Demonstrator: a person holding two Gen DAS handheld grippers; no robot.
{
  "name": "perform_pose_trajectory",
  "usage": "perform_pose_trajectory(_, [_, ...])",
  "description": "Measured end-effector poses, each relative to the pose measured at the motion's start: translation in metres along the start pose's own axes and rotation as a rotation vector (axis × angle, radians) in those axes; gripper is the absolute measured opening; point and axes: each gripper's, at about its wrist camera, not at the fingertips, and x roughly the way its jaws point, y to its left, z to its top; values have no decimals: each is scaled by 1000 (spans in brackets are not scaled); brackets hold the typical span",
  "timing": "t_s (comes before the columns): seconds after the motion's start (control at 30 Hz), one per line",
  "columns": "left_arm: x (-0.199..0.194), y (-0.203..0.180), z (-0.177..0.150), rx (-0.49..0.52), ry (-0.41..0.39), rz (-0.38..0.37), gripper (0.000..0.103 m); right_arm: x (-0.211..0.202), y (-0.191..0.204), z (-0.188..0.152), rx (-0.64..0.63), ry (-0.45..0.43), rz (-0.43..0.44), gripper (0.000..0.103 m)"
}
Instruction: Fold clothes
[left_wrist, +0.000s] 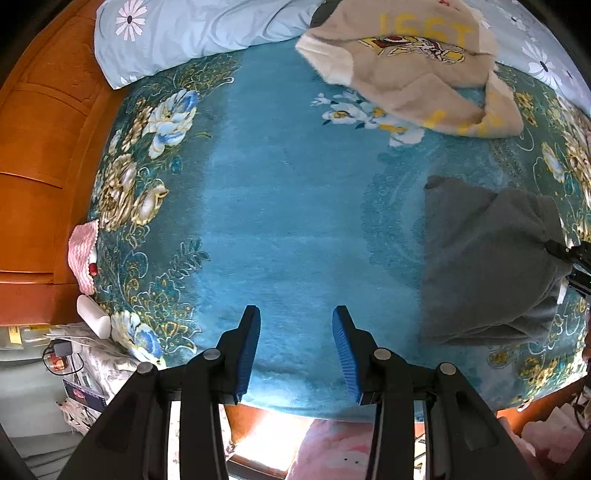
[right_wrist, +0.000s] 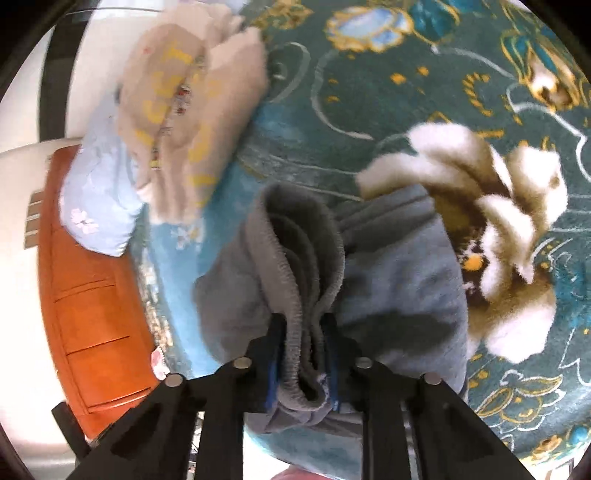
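Far left in the left view: orange wood headboard (left_wrist: 33, 155), then a pale blue pillow (left_wrist: 177, 33) at the top of the teal blanket (left_wrist: 280, 206).

Mid-frame: left claw (left_wrist: 295, 350) hanging over bare blanket, blue pads (left_wrist: 246, 354) apart, nothing between them.

Up and right of centre: beige top (left_wrist: 413, 70) with yellow lettering, loosely bunched, well apart from the claw.

Right side: grey garment (left_wrist: 480, 258) lying rumpled on the blanket, its far edge taken up by the right claw, only partly seen at the frame's rim.

In the right view: right claw (right_wrist: 303, 354) pinched on the grey garment's (right_wrist: 303, 258) ribbed hem, several layers bunched between the pads, the rest of the cloth draped below and to the right.

Step in hand, by the look of it: picking up the grey garment to lay it out; folding proper not yet begun.

Next move likely calls for lifting and drawing the hem out flat, bringing the empty left claw across to catch a second edge, and keeping the bunched layers from slipping out of the pinch.
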Motion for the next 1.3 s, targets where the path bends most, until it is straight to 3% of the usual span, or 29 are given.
perform_pose_trajectory(0.17, [-3, -18, 1, 26, -8, -31, 41, -39, 10, -19, -33, -64, 69, 19])
perform_pose_trajectory(0.33, [-1, -29, 2, 39, -2, -55, 41, -74, -20, -39, 30, -126, 65, 19])
perform_pose_trajectory(0.5, [10, -40, 0, 48, 37, -64, 41, -51, -61, -39, 149, -55, 3, 19])
perform_pose_trajectory(0.73, [18, -60, -2, 109, 61, -68, 41, -32, -31, -37, 71, -42, 19, 19])
perform_pose_trajectory(0.83, [21, -68, 2, 132, 62, -78, 41, -34, -51, -37, 108, -33, -51, 19])
perform_pose_trajectory(0.93, [23, -76, 10, 133, 58, -103, 41, -37, -71, -36, 180, -25, -59, 19])
perform_pose_trajectory(1.07, [32, -91, 32, 70, 63, -193, 41, -37, -46, -35, 122, -25, -41, 19])
perform_pose_trajectory(1.2, [45, -117, 61, -19, 69, -374, 41, -39, -17, -37, 38, -41, 25, 19])
perform_pose_trajectory(1.23, [48, -126, 67, -35, 73, -424, 41, -39, -20, -37, 26, -37, 9, 19])
perform_pose_trajectory(1.3, [60, -146, 73, -10, 81, -431, 41, -34, -33, -36, 25, -19, -60, 20])
